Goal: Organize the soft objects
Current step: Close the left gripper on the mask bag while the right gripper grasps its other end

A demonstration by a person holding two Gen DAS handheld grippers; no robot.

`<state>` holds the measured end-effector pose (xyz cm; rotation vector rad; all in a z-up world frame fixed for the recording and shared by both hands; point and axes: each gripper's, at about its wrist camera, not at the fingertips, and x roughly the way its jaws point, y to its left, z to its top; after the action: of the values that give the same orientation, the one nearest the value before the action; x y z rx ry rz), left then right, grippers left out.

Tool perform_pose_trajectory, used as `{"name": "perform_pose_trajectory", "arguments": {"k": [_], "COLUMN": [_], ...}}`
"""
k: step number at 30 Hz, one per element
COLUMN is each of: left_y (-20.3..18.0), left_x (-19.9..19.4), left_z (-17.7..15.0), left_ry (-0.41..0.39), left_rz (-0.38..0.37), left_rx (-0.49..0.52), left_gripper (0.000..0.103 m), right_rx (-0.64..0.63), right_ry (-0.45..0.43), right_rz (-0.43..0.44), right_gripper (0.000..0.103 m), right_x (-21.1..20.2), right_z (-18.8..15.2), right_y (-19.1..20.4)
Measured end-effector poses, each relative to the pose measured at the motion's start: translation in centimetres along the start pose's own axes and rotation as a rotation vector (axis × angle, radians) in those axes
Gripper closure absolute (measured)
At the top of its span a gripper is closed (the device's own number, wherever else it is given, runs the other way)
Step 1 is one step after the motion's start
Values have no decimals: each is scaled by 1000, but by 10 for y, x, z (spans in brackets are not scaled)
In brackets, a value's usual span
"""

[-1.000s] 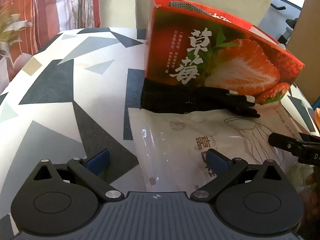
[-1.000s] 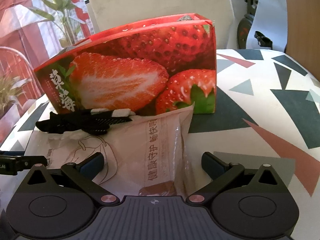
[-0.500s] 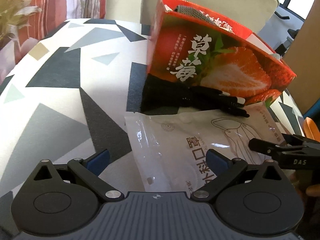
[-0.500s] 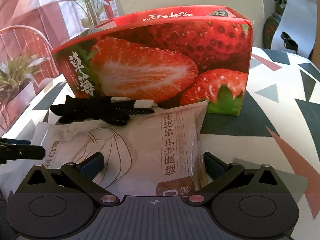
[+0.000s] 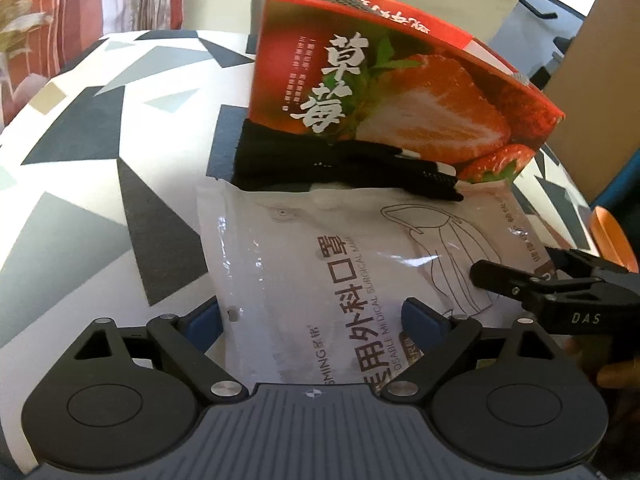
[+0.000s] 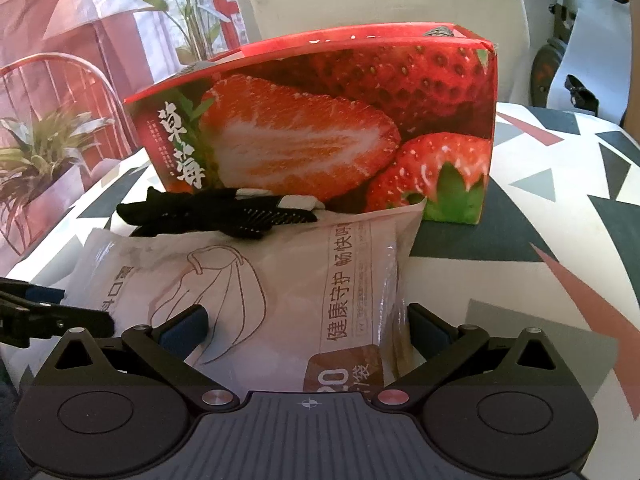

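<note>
L gripper (image 5: 312,316), jaws closing, straddles mask pack (image 5: 320,264); pads not pressing. Black gloves (image 5: 340,168) beyond, against strawberry box (image 5: 384,96). R gripper (image 5: 560,292) at right.

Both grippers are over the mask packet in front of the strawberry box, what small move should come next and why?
Probably finish closing both grippers on the mask packet. It lies flat on the table with a side between each pair of fingers: the left gripper is closing, the right gripper is open. A black glove overlaps its far edge, so lift gently toward the strawberry box.
</note>
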<state>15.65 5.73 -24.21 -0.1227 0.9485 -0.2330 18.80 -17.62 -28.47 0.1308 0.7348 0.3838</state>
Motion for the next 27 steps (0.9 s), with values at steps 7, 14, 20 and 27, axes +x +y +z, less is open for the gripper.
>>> {"name": "perform_pose_trajectory", "arguments": {"k": [7,14,20,27], "left_y": [1,2,2,8], "left_x": [-2,-3,-9,-19], "left_z": [-3,-2,-3,-4], "left_ry": [-10,-12,-38,-65], "left_rz": [-9,-13,-22,-51], "left_rx": [-2,-4,5,-19], "left_gripper": [9,9,23,30], "right_rx": [-8,-22,-36,-20], "right_ry": [-2,20,40,31], "right_rz": [-2,10,28,33], "right_gripper": [0,0,5,24], "right_x": [-1,-2,-10,-26], "right_z": [-3,-4,-5,-2], "right_y": [2,9,16,12]}}
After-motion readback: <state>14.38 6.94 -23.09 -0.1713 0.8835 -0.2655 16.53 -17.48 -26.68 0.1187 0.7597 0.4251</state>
